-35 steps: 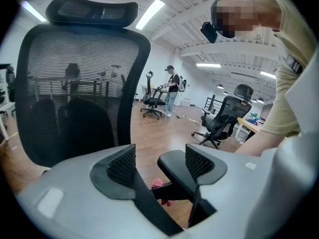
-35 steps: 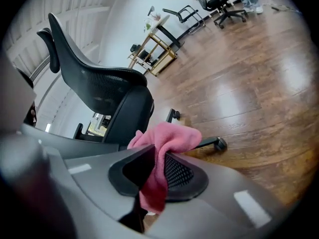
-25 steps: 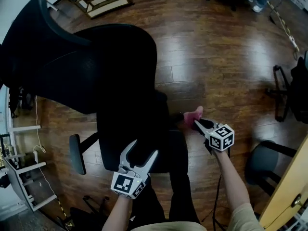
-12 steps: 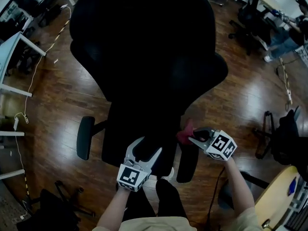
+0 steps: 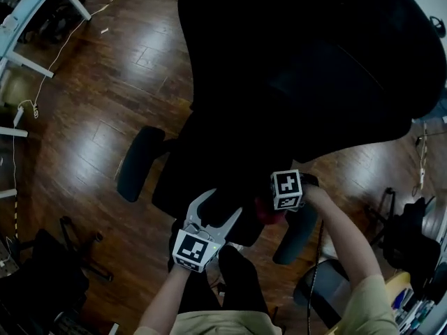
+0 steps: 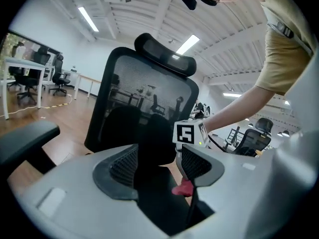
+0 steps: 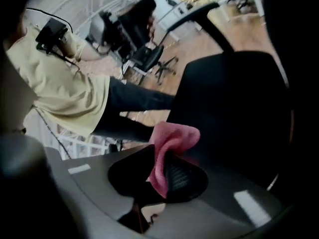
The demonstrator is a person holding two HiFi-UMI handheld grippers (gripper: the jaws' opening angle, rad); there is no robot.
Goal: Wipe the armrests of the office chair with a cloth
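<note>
Right gripper (image 5: 274,205) pinches the pink cloth (image 7: 172,138), just beside the right armrest (image 5: 297,234) — its length runs toward the person; left gripper (image 5: 218,206) gapes empty — farther off.

— Left gripper (image 6: 157,158) holding anything?
— No, its jaws stand apart, the office chair (image 6: 144,93) dark between them, its mesh back and headrest upright beyond. A pink cloth (image 6: 183,188) peeks beside the right jaw, an armrest (image 6: 25,136) off left
</note>
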